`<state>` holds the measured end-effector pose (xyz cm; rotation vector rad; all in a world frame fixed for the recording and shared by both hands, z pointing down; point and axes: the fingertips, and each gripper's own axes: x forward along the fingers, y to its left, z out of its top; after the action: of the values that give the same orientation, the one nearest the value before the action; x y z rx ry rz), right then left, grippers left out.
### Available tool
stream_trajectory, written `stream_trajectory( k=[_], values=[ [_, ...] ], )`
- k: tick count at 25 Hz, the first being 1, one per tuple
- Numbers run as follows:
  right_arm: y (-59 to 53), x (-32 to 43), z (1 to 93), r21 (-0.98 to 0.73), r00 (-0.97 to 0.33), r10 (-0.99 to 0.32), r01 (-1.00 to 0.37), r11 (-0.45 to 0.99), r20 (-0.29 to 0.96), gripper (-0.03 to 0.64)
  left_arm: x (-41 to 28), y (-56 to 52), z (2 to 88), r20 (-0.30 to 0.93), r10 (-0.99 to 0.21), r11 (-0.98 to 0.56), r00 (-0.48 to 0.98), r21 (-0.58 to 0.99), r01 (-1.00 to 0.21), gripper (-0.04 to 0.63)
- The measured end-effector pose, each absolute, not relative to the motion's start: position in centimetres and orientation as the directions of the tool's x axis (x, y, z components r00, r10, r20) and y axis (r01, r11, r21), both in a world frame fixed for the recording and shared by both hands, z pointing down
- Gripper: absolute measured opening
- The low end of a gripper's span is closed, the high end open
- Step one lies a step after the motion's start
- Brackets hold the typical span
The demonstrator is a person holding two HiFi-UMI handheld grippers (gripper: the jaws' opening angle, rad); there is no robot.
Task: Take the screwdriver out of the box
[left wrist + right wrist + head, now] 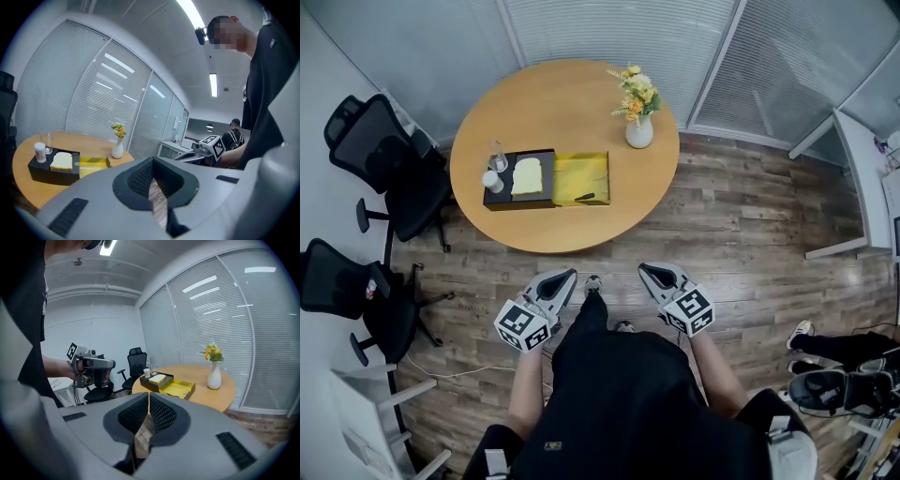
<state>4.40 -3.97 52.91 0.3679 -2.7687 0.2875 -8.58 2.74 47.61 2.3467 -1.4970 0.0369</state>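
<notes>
1. Screwdriver (584, 198) lies flat in the yellow half of the open box (581, 157), against the wall nearest the person.
2. Its long axis runs along that wall, left to right; too small to tell the tip end.
3. Box sits near the round bench's (562, 94) near-left edge; vase (638, 131) by the right edge.
4. Left claw (567, 277) pressed together, holding nothing, well apart from the bench.
5. Right claw (647, 270) likewise pressed together, holding nothing.
</notes>
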Motion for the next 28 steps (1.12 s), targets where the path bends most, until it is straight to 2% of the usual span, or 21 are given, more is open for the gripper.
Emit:
stream_trajectory(
  k=[10, 23, 28],
  values=[
    [-8.3, -1.0, 52.8, -0.146, -0.899, -0.246, -0.316, 0.938, 0.363, 0.009, -13.4, -3.5, 48.1, 0.222, -0.835, -0.436, 0.504, 0.294, -0.851, 0.006],
    [-13.7, -3.8, 53.6, -0.140, -0.853, -0.336, -0.420, 0.897, 0.400, 0.009, -16.7, -11.6, 50.8, 0.272, -0.742, -0.548, 0.612, 0.280, -0.788, 0.006],
    [-15.0, -4.7, 54.2, -0.158, -0.835, -0.370, -0.463, 0.872, 0.407, 0.009, -17.8, -13.8, 51.4, 0.255, -0.712, -0.574, 0.654, 0.325, -0.752, 0.006]
  ],
)
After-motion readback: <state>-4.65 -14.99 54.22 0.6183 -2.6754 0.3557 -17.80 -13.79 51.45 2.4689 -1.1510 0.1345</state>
